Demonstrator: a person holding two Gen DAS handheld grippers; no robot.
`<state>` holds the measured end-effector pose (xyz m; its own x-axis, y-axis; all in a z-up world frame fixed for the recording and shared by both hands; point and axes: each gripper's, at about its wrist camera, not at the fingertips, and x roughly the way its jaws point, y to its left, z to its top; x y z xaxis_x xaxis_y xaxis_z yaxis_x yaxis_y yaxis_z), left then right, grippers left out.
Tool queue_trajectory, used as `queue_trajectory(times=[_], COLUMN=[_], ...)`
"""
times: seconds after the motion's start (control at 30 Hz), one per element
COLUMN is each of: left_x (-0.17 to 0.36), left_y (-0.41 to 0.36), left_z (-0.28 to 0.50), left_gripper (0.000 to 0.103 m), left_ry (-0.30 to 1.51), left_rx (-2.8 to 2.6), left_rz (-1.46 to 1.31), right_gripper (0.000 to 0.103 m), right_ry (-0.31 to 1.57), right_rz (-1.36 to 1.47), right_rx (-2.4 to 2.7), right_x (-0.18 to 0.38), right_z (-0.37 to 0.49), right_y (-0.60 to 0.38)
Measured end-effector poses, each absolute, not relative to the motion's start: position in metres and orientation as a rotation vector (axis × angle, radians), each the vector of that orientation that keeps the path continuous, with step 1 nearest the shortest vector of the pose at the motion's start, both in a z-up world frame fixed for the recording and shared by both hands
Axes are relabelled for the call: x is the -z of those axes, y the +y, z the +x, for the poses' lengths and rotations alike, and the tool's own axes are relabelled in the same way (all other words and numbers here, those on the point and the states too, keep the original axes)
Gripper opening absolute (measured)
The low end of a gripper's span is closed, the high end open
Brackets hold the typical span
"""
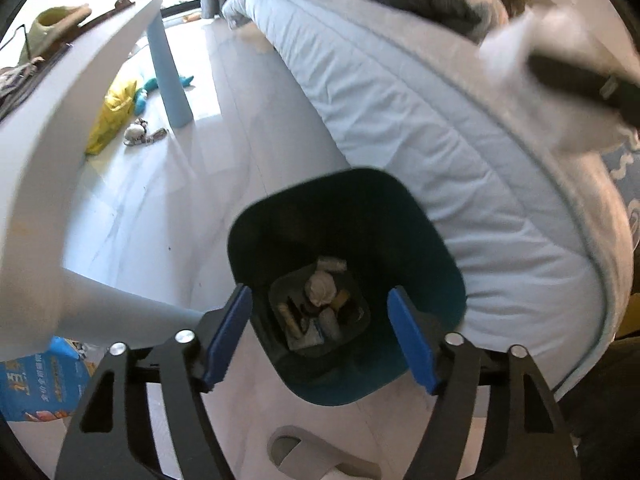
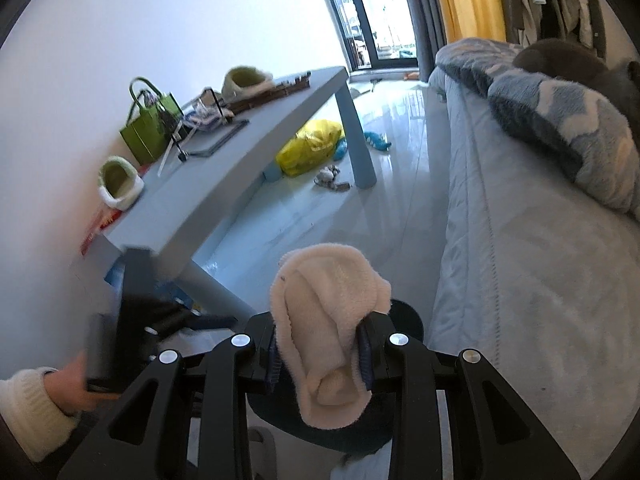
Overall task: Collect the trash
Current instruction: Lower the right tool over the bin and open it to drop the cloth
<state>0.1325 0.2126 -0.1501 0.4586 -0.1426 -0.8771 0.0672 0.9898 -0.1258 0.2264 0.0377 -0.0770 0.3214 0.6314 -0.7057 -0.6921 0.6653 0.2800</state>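
Observation:
A dark teal trash bin (image 1: 432, 264) stands on the pale floor beside the bed, with crumpled paper and other scraps (image 1: 316, 312) at its bottom. My left gripper (image 1: 319, 292) hangs over the bin's mouth, its blue pads (image 1: 226, 336) wide apart with nothing between them. My right gripper (image 2: 320, 336) is shut on a cream fluffy sock-like cloth (image 2: 328, 292), held above the bin's rim (image 2: 408, 320). In the left wrist view that right gripper (image 1: 580, 84) shows blurred at the upper right, the white cloth (image 1: 516, 48) in it.
A pale blue table (image 2: 240, 176) on the left carries a green bag (image 2: 148, 132), slippers and clutter. The bed (image 2: 520, 280) with a blanket fills the right. A yellow bag (image 2: 312, 152) and toys lie under the table. A hand (image 2: 68, 388) holds the left gripper.

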Motion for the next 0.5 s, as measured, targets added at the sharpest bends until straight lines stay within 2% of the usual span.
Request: queue_trajectory(times=[0.5], left_x=[0.089], left_y=[0.244], left_z=[0.107], left_gripper=[0.049], left_ry=[0.935], left_rx=[0.118], left_rz=[-0.167], right_gripper=[0.031], right_ry=[1.064], right_rz=[-0.238], right_rx=[-0.841], right_x=[0.155], right_z=[0.223], right_y=[0.089])
